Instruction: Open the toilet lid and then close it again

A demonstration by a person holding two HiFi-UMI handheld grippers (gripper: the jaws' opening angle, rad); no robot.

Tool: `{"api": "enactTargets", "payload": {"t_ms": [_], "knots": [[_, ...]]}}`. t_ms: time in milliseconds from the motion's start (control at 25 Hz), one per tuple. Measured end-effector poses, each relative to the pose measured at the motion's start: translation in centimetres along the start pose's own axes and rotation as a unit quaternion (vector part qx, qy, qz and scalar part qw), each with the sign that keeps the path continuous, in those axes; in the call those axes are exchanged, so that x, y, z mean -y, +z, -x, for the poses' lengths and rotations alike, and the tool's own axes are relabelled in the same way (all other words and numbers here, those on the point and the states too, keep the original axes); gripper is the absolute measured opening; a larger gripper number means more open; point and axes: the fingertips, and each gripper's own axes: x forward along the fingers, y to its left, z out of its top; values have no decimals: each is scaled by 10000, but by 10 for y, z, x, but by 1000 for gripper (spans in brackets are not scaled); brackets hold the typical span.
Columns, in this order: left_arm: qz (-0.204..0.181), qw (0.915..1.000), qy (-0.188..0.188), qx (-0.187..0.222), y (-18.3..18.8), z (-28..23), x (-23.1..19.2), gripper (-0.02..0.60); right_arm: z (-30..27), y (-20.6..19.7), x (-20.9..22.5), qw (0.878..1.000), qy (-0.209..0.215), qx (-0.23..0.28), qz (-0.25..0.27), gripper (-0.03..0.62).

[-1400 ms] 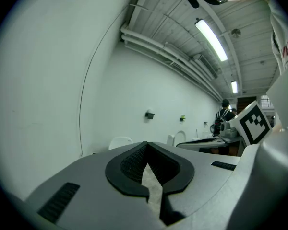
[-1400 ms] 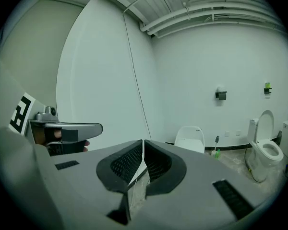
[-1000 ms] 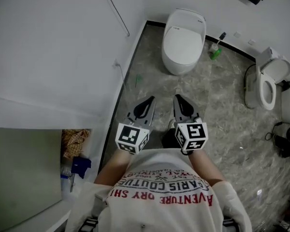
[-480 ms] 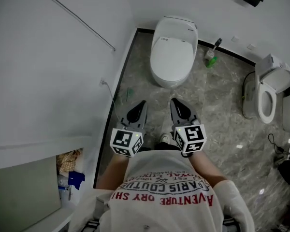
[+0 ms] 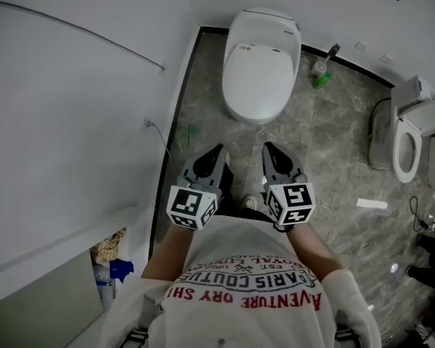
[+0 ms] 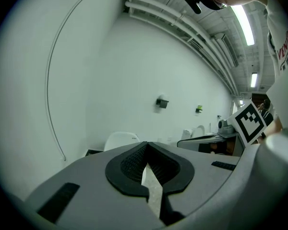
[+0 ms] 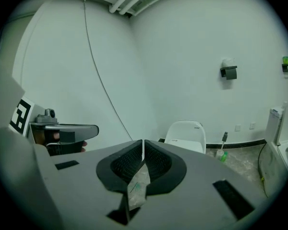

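Since a second ago the toilet (image 5: 261, 64) has grown in the head view and slid down toward me. Both tongs have come forward with me and are nearer its front rim, though not yet touching it.

Left gripper (image 5: 218, 149): jaws clenched together, nothing between them. Right gripper (image 5: 268, 148): the same, pads meeting at the tips, empty. They are held side by side, pointing slightly downward.

Target at 12 o'clock from the tongs: a white toilet against the far wall, lid (image 5: 259, 71) fully down. The step in hand is the approach; opening has not begun.

Further out: a green bottle (image 5: 321, 80) at 1 o'clock, beside the toilet base. A second toilet (image 5: 409, 133) at 3 o'clock has its seat ring exposed, so it is not my target.

Risks, as I judge them:
- With the tongs shut, I cannot pinch the lid edge; I must spread the jaws or hook a tip beneath it.
- The lid looks smooth and rounded, so a shallow bite could slip and let it drop hard.
- Letting go early on the way down would slam it.
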Motion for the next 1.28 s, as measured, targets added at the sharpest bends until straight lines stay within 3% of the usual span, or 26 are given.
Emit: {"api": "enactTargets", "payload": {"t_ms": [320,440,680,920,1280], "knots": [[-67,9972,-714,-220,8,-94,-74,6,-90,23,47,9963,-819,-21,-247,20],[-101,9934,-1038,-484,1,-129,-105,6,-128,27,60,9932,-1100,-82,-381,20],[-357,9846,-1445,-923,-16,-184,-152,6,-194,30,75,9917,-1210,-195,-385,20],[-227,9807,-1458,-1286,-66,-213,-168,6,-228,-19,101,9870,-1377,-615,-553,20],[-211,9792,-1345,-1502,-161,-264,-171,6,-272,-111,145,9899,-1055,-944,-19,20]]}}
